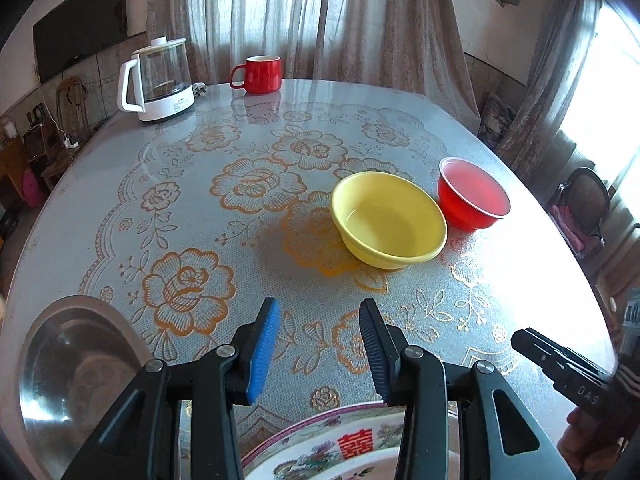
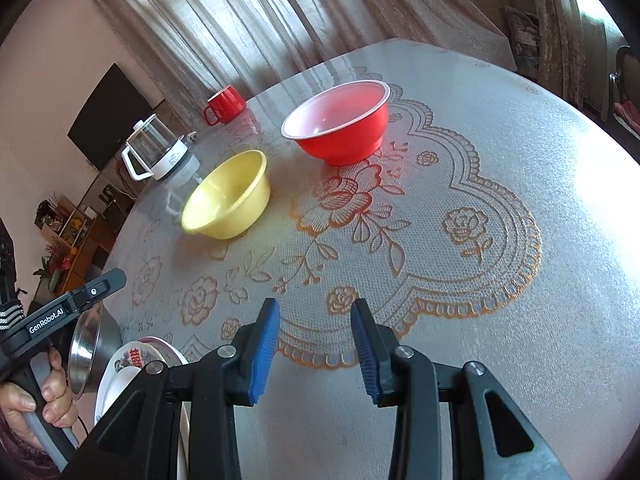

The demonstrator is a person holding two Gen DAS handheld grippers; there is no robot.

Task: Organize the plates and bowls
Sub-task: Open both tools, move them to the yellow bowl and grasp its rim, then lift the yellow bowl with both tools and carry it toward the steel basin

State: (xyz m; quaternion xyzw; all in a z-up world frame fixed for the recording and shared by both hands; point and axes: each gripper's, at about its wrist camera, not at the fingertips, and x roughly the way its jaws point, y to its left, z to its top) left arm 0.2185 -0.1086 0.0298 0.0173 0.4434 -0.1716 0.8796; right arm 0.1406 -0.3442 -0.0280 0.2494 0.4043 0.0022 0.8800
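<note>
Curtained room, round table [image 1: 120, 208] under a floral lace cloth. We judged the sort barely started: nothing stacked. Count: two plastic bowls, yellow bowl [image 1: 389, 220] right of centre in the left view and red bowl [image 1: 472, 194] just beside it, apart; one steel bowl [image 1: 76, 364] lower left; one patterned plate [image 1: 340, 444] at bottom edge. Also one red mug [image 1: 258, 74] and one glass kettle [image 1: 160, 80], upper left. Left gripper [image 1: 320, 350] and right gripper [image 2: 314, 350] both had jaws apart, holding nothing, over bare cloth.
</note>
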